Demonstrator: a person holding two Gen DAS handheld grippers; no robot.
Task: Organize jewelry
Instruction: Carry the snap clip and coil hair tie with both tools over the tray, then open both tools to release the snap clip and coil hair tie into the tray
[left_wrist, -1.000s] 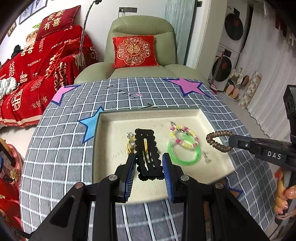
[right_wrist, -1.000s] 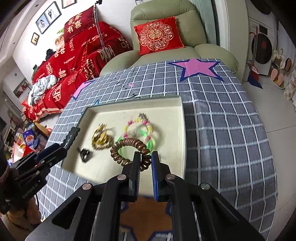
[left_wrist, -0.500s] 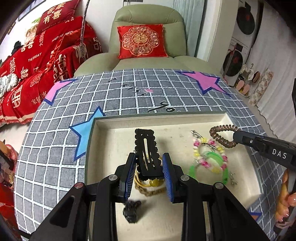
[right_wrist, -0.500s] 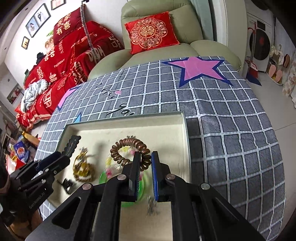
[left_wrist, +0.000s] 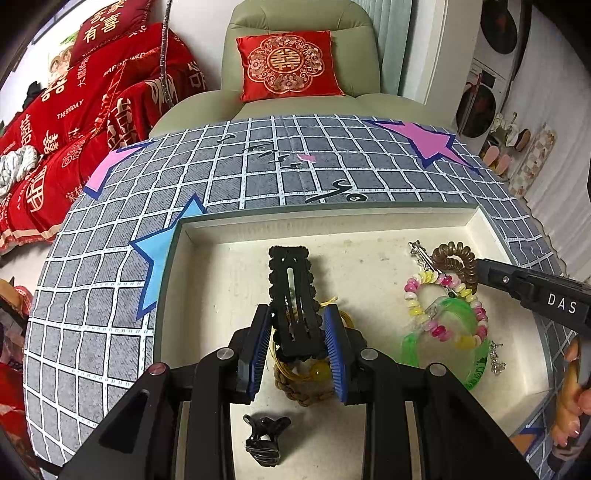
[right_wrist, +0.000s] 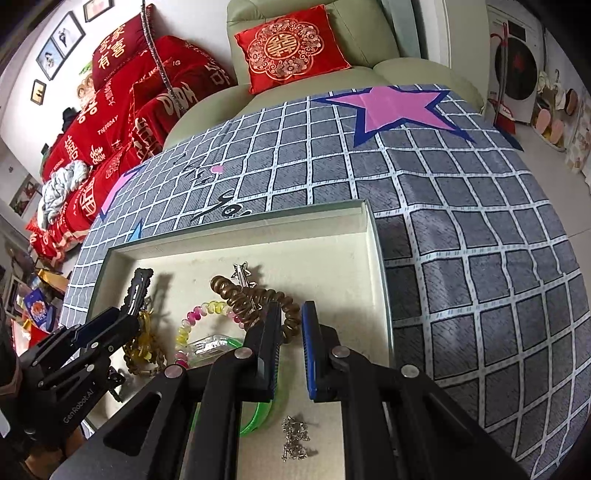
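Pinching a flat black scalloped snap hair clip (left_wrist: 293, 295) in my left gripper (left_wrist: 298, 347), my right gripper (right_wrist: 290, 341) nearly closed on a brown spiral coil hair tie (right_wrist: 251, 297) over the cream tray (left_wrist: 229, 236).

In the shallow cream tray (left_wrist: 373, 225) on my grid-patterned grey tablecloth (left_wrist: 110, 302), the small black claw clip (left_wrist: 264, 439) lies by the near edge, the green plastic bangle (left_wrist: 469, 369) toward the right edge.

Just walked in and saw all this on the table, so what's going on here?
A person is sorting jewelry with two handheld grippers over a cream tray. The left gripper grips a black hair clip, and the right gripper is shut on a brown coil hair tie. Both are above the tray, where a bead bracelet, a green bangle and a small black claw clip lie.
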